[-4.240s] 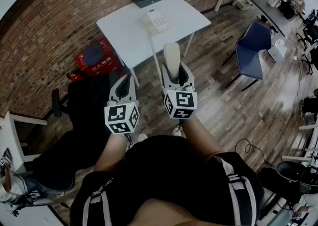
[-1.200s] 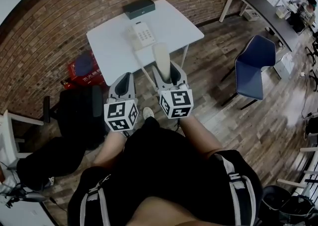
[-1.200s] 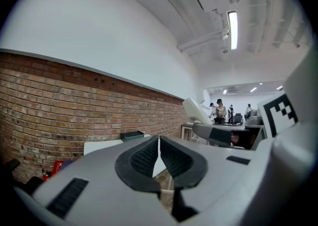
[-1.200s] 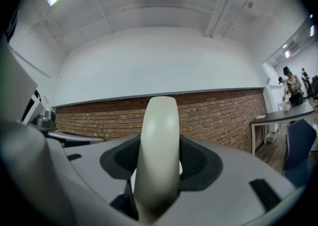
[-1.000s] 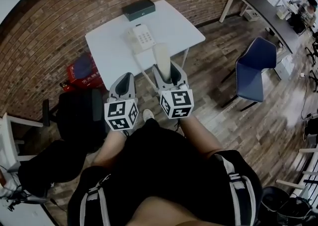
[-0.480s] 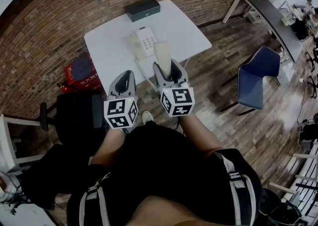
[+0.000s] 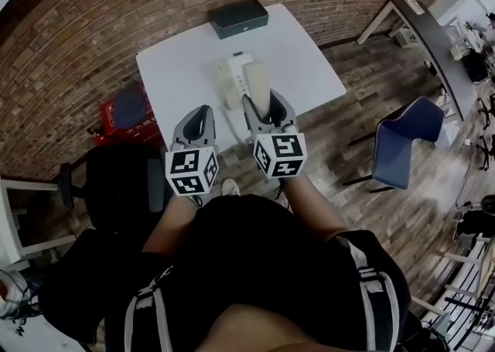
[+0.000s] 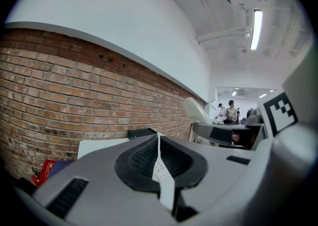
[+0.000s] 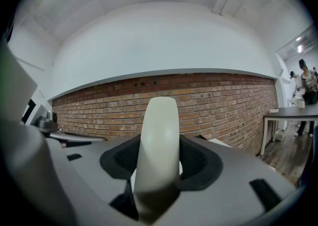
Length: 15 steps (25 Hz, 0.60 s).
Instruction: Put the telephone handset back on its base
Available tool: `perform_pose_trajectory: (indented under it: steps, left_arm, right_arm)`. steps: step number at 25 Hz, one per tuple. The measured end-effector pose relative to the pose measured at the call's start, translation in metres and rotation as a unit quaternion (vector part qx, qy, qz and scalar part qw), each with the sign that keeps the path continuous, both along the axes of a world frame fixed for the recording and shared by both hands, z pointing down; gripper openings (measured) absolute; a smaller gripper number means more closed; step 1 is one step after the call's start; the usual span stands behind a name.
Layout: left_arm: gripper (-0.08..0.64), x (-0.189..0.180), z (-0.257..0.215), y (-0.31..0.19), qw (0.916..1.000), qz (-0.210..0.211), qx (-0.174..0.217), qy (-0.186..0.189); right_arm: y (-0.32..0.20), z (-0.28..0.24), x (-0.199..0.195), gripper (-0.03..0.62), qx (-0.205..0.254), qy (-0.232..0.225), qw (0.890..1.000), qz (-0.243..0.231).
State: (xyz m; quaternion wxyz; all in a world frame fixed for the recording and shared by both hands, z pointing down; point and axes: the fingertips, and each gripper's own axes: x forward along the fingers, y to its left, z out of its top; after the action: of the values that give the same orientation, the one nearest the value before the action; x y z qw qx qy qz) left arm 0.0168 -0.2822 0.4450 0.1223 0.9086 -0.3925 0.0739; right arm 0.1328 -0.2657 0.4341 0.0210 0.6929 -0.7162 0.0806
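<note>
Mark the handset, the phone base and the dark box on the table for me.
handset [image 7: 257, 83], head view, middle of its pale back.
phone base [image 7: 230, 83], head view, left part beside the handset.
dark box [image 7: 237, 18], head view, centre of its top.

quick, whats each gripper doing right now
left gripper: jaws closed, holding nothing
right gripper: closed on the handset

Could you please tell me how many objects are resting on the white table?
2: a black box at the far edge and the phone base near the middle, partly hidden behind the handset held in the right gripper.
</note>
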Motion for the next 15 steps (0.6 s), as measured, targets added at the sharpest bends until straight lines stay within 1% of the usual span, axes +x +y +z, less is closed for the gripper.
perform_pose_trajectory:
  steps: [3, 8, 15]
  left_arm:
    - [0.012, -0.001, 0.007, -0.023, 0.9999, -0.003, -0.01, 0.004]
    - [0.012, 0.005, 0.019, -0.054, 0.9993, -0.006, -0.035, 0.011]
    - [0.012, 0.004, 0.029, -0.078, 0.9985, -0.026, -0.048, 0.008]
  right_arm:
    - [-0.023, 0.008, -0.001, 0.206, -0.016, 0.006, 1.0, -0.008]
    - [-0.05, 0.021, 0.009, 0.206, -0.044, 0.004, 0.999, -0.005]
    - [-0.084, 0.042, 0.016, 0.206, -0.08, -0.004, 0.997, -0.021]
